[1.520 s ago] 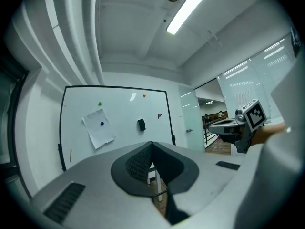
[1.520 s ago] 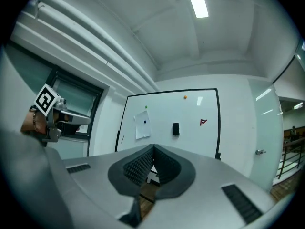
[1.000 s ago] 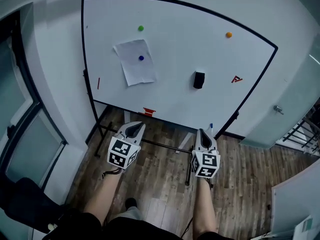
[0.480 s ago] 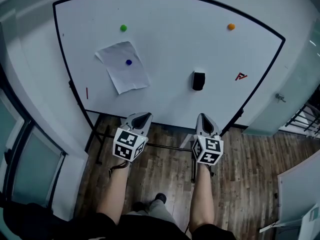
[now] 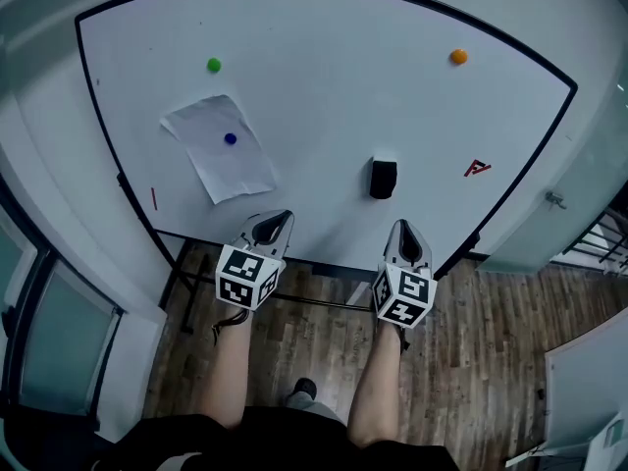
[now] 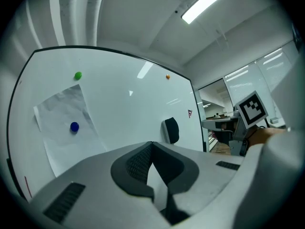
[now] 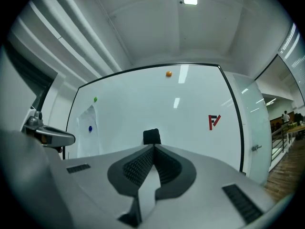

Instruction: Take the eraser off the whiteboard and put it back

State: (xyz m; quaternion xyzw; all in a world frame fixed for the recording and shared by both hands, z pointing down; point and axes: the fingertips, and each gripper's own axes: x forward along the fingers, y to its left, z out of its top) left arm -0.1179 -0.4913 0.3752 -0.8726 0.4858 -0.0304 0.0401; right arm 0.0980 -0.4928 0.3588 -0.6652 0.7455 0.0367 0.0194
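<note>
A black eraser (image 5: 383, 178) clings to the whiteboard (image 5: 324, 57), right of its middle; it also shows in the left gripper view as the eraser (image 6: 170, 130) and in the right gripper view as the eraser (image 7: 151, 136). My right gripper (image 5: 404, 234) is shut and empty, a little below the eraser and short of the board, its tips lined up under the eraser. My left gripper (image 5: 274, 219) is also shut with nothing in it, pointing at the board left of the eraser, its tips (image 6: 151, 144) together.
A white paper sheet (image 5: 218, 147) is pinned by a blue magnet (image 5: 230, 138). A green magnet (image 5: 214, 65), an orange magnet (image 5: 458, 56) and a red logo (image 5: 476, 169) are on the board. Wood floor (image 5: 461, 361) lies below, a glass wall (image 5: 579, 194) at the right.
Both grippers and the camera have moved closer to the whiteboard, which now fills more of the view. Both stay shut and empty.
</note>
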